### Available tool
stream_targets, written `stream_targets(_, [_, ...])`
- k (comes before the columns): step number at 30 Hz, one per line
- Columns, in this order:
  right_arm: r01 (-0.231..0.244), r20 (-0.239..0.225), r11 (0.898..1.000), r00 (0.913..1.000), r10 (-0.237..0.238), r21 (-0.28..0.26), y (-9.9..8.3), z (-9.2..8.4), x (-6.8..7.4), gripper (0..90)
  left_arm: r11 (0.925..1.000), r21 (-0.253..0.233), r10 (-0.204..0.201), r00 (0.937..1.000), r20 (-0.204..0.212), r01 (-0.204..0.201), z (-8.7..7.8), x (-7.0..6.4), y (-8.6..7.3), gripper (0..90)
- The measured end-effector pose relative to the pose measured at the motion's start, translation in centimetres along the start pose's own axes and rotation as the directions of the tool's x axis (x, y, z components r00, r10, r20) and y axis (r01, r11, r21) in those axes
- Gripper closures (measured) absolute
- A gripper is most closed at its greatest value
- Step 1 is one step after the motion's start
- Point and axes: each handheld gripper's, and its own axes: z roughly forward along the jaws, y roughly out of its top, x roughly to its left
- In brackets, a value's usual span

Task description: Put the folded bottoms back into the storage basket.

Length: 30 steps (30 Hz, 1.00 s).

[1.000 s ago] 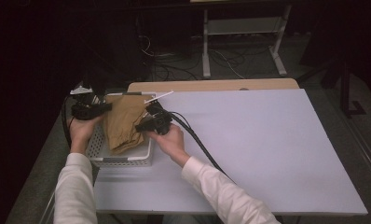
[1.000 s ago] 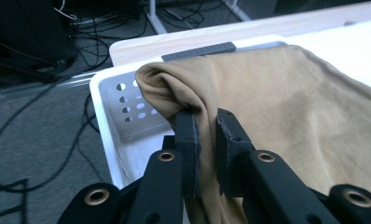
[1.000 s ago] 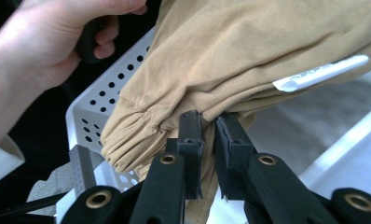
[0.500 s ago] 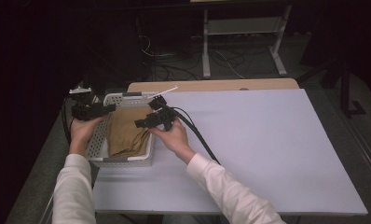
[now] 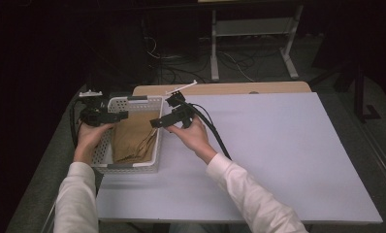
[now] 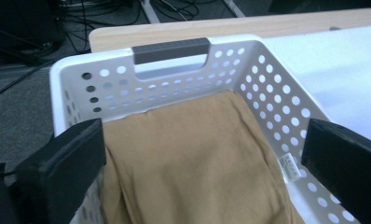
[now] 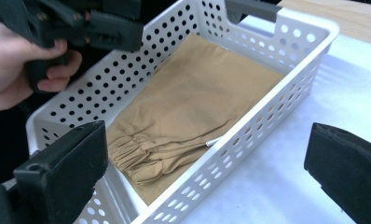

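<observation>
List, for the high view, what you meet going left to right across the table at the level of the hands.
Left gripper → tan cloth in the white basket → right gripper → black cable → bare white tabletop.

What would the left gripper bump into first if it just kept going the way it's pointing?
Most likely the folded tan cloth lying in the white basket: the open left gripper points down at it. Depth is hard to judge.

Table (image 5: 278,160): pale lavender-white top, bare wooden strip (image 5: 230,89) along its 12 o'clock edge. White perforated basket (image 5: 133,167) sits directly on it at the 9 o'clock edge.
</observation>
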Motion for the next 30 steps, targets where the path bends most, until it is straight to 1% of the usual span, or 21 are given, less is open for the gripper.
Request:
stream_targets(3, [0.011, 0.007, 1.0, 0.9999, -0.011, 0.005, 0.0, -0.8, -0.4, 0.0, 0.9999, -0.012, 0.004, 0.9998, 0.017, -0.004, 0.0, -0.5, 0.0, 0.0])
stream_targets(5, [0.014, 0.019, 1.0, 0.9997, -0.014, 0.005, -0.1, -1.4, -0.7, 0.0, 0.9998, -0.006, 0.02, 0.9994, 0.028, -0.019, 0.0, -0.8, 0.0, 0.0])
stream_targets(7, [0.011, 0.017, 1.0, 0.9998, -0.011, -0.001, -0.2, -1.9, -1.1, 0.0, 0.9996, -0.005, 0.029, 0.9993, 0.024, -0.029, -0.1, -1.2, 0.0, 0.0])
stream_targets(10, [0.02, 0.014, 1.0, 0.9997, -0.02, 0.0, -0.4, -2.8, -1.6, 0.0, 0.9993, -0.024, 0.03, 0.9994, 0.016, -0.03, -0.5, -1.5, -0.1, 0.0])
stream_targets(12, [0.026, 0.02, 1.0, 0.9995, -0.026, 0.001, -0.6, -3.3, -1.9, 0.0, 0.9988, -0.036, 0.034, 0.9993, 0.017, -0.034, -0.8, -1.8, -0.1, 0.0])
stream_targets(17, [0.041, 0.029, 0.999, 0.9987, -0.041, 0.001, -0.9, -4.7, -2.6, 0.0, 0.9979, -0.046, 0.047, 0.9987, 0.022, -0.046, -1.2, -2.7, -0.3, 0.0])
stream_targets(23, [0.052, 0.044, 0.999, 0.9977, -0.052, 0.011, -1.5, -6.1, -3.5, 0.0, 0.9959, -0.072, 0.056, 0.9984, 0.01, -0.055, -1.7, -3.7, -0.4, 0.0])
stream_targets(25, [0.057, 0.049, 0.998, 0.9971, -0.058, 0.018, -1.7, -6.5, -3.9, 0.0, 0.9942, -0.083, 0.068, 0.9977, 0.005, -0.068, -1.8, -4.1, -0.5, 0.0])
stream_targets(27, [0.053, 0.05, 0.998, 0.9973, -0.054, 0.018, -2.0, -6.9, -4.1, 0.0, 0.9918, -0.095, 0.085, 0.9964, -0.004, -0.085, -2.0, -4.5, -0.5, 0.0])
stream_targets(30, [0.053, 0.055, 0.998, 0.997, -0.054, 0.023, -2.3, -7.4, -4.5, 0.0, 0.9901, -0.102, 0.096, 0.9954, -0.01, -0.096, -2.2, -5.1, -0.6, 0.0])
